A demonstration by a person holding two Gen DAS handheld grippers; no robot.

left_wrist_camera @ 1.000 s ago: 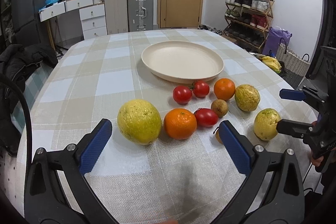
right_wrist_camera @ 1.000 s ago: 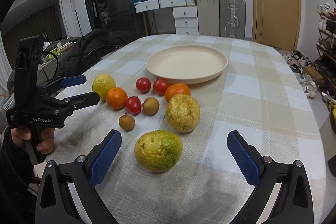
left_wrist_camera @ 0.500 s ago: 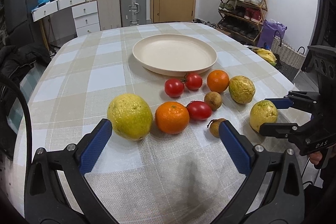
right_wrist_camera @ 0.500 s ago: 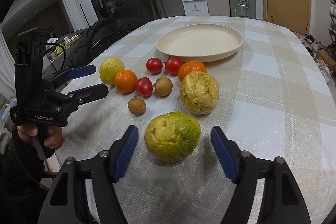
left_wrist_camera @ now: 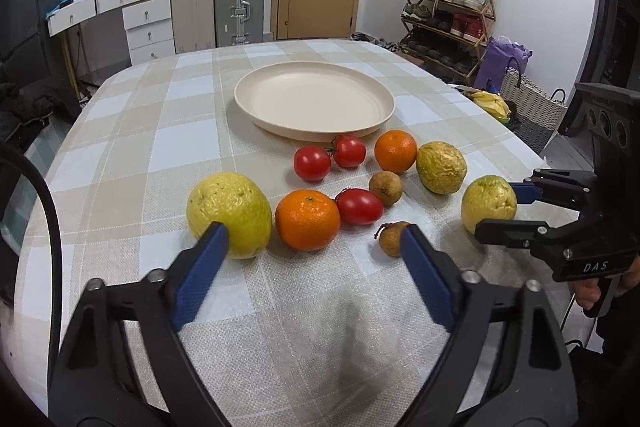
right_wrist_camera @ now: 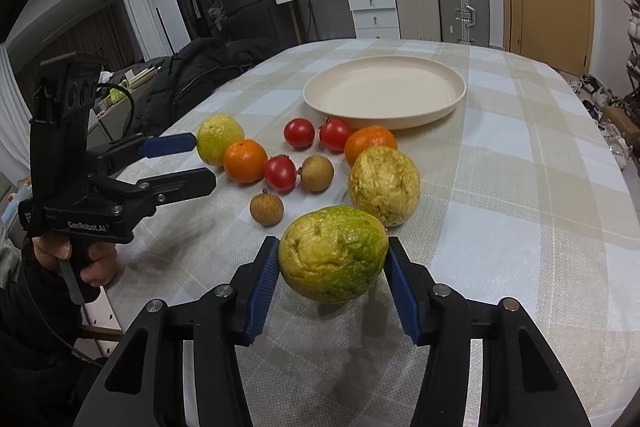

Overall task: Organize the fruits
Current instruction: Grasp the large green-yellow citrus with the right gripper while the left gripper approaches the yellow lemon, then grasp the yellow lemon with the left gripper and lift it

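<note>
Several fruits lie on the checked tablecloth in front of an empty cream plate [left_wrist_camera: 312, 99]. My right gripper [right_wrist_camera: 332, 247] has its jaws closing, and both blue pads [right_wrist_camera: 266, 273] touch the sides of a green-yellow wrinkled fruit [right_wrist_camera: 334, 253] resting on the cloth. My left gripper [left_wrist_camera: 312, 233] is open with its jaws closing. An orange [left_wrist_camera: 307, 219] lies just ahead between its tips, and no pad presses it. Its left pad [left_wrist_camera: 204, 263] is next to a big yellow fruit [left_wrist_camera: 230, 213]. A brown longan [left_wrist_camera: 391, 239] lies by its right pad.
Between the plate and the grippers lie three tomatoes [left_wrist_camera: 312, 163], a second orange [left_wrist_camera: 395, 157], another wrinkled yellow fruit [left_wrist_camera: 441, 167] and a second longan [left_wrist_camera: 386, 188]. A person's hands hold both gripper handles at the table's near edge. Suitcases, drawers and a shoe rack stand beyond the table.
The right jaws have narrowed from wide open until their pads meet the green-yellow fruit. The left jaws have started narrowing around the orange. Neither hand has shifted.
</note>
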